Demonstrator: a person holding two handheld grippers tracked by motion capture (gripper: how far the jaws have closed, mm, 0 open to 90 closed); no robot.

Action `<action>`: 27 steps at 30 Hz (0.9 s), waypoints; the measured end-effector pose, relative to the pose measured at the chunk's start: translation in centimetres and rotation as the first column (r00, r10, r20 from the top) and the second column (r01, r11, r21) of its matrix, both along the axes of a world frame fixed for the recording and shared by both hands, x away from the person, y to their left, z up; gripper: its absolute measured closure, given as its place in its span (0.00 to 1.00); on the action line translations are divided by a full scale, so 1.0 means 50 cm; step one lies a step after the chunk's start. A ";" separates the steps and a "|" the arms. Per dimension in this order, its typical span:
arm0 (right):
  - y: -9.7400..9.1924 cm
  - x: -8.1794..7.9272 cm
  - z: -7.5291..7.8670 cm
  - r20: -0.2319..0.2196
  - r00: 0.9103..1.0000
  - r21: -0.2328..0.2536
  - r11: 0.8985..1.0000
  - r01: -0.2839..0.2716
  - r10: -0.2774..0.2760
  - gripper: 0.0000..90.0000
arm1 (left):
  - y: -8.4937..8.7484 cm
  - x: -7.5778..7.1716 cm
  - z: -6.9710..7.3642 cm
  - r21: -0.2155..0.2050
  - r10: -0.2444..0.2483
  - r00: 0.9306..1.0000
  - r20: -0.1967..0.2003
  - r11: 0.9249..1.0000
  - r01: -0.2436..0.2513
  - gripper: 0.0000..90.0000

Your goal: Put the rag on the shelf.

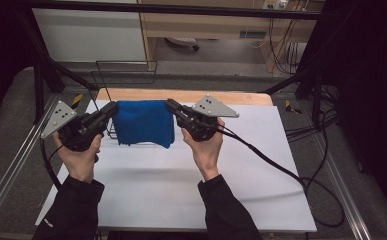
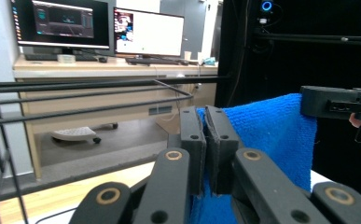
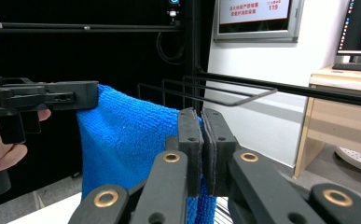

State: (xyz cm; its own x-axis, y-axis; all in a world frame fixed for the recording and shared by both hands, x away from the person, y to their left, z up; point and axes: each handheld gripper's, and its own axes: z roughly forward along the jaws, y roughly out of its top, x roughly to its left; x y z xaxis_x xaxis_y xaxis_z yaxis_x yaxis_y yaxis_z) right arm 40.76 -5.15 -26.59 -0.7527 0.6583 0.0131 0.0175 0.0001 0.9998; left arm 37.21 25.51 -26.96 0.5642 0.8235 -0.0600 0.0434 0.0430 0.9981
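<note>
- A white table top (image 1: 181, 185) is lying under the scene, with a strip of bare wood (image 1: 181, 95) showing along its far edge.
- A person is standing at the near side, both dark-sleeved forearms reaching in over the table.
- A blue towel (image 1: 145, 122) is hanging in the air above the far part of the table, stretched flat between the two grippers and drooping down from its top edge; from the high view its lower edge appears to be hanging clear of the table top.
- A black wire rack (image 1: 126, 75) is standing just behind the towel, its thin bars running across the background in both gripper views (image 2: 85, 100) (image 3: 234, 91).
- The left gripper (image 1: 112, 108) is pinching the towel's left top corner; in the left gripper view (image 2: 205, 135) its jaws are pressed together with blue cloth (image 2: 271, 135) squeezed between the pads.
- The right gripper (image 1: 171, 105) is clamping the towel's right top corner the same way; in the right gripper view (image 3: 201, 135) the jaws are closed tight on the cloth (image 3: 127, 144).
- A black cable (image 1: 276, 162) is trailing from the right gripper across the table to the right.
</note>
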 end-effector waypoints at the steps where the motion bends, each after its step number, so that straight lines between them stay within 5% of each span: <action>1: 0.004 0.002 0.003 0.000 1.000 0.005 1.000 0.000 0.000 0.97 | 0.006 0.002 0.004 -0.003 0.006 1.000 0.003 1.000 -0.006 0.96; 27: 0.084 0.044 0.089 0.056 0.998 -0.003 1.000 -0.015 0.015 0.97 | 0.068 0.033 0.067 -0.062 0.084 0.994 0.069 0.995 -0.079 0.96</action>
State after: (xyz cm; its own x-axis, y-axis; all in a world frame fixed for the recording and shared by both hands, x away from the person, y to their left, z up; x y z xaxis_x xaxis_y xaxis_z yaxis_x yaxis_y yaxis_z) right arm 42.94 -0.94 -22.13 -0.7619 0.6470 -0.0309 -0.0385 0.0024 0.9993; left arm 38.88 28.91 -23.60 0.4999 0.8631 -0.0724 -0.0335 0.1028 0.9941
